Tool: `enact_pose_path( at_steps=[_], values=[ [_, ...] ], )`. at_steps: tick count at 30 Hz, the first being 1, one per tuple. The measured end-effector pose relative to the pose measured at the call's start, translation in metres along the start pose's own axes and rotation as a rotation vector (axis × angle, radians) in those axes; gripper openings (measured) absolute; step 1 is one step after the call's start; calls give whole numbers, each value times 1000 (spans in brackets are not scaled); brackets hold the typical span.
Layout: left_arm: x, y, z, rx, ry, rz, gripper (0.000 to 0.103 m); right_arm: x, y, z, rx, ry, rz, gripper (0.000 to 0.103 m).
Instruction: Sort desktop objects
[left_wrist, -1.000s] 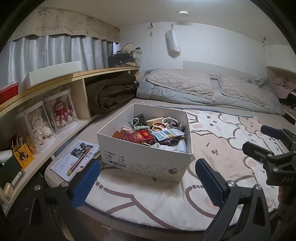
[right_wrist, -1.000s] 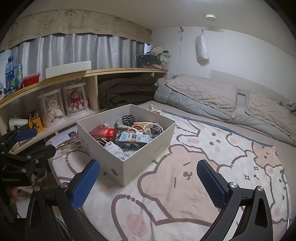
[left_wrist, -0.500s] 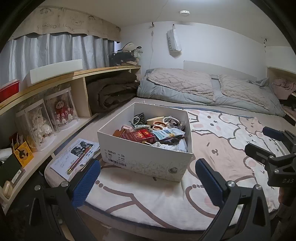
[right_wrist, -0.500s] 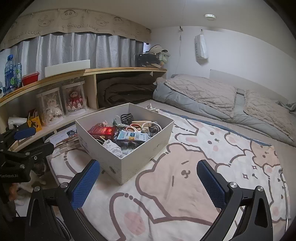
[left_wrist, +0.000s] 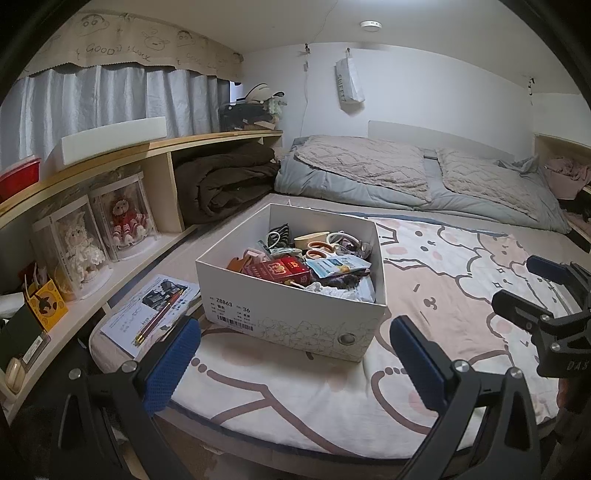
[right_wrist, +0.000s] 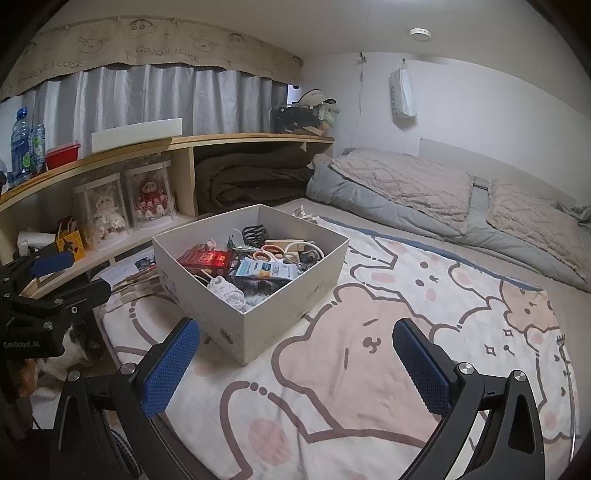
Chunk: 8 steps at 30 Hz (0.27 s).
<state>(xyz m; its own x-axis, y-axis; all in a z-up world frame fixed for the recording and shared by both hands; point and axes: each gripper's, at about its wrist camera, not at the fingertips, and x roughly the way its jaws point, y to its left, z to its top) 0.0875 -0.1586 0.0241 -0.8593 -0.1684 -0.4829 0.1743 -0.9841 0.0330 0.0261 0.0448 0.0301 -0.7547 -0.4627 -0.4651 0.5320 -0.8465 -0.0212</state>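
Observation:
A white shoebox (left_wrist: 295, 321) (right_wrist: 273, 314) stands on the cartoon-print bed sheet (left_wrist: 443, 280), full of several small items: a red packet (left_wrist: 280, 269) (right_wrist: 207, 258), a blue-white sachet (left_wrist: 338, 266) (right_wrist: 267, 271), scissors with pink handles (left_wrist: 319, 249), a black-and-white hair clip (right_wrist: 255, 233). My left gripper (left_wrist: 295, 363) hovers open near the bed's front edge, in front of the box. Open too, my right gripper (right_wrist: 297, 365) hangs to the right of the box corner, over the sheet. Neither holds anything.
A paper with a pen (left_wrist: 155, 314) lies left of the box. A wooden shelf (left_wrist: 122, 258) along the left holds two cased dolls (left_wrist: 122, 218), a yellow box (left_wrist: 44, 302) and a folded brown blanket (left_wrist: 225, 184). Pillows and a grey duvet (left_wrist: 406, 177) lie behind. A cat (right_wrist: 70, 358) sits below the bed edge.
Both views have shifted slightly; the box sits a little farther from both grippers. Both grippers stay open and empty.

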Motion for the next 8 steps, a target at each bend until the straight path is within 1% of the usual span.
enact_pose_path(
  at_steps=[8],
  values=[
    [2, 2, -3, -17, 14, 9, 103, 0, 0, -2, -1, 5, 1, 103]
  ],
)
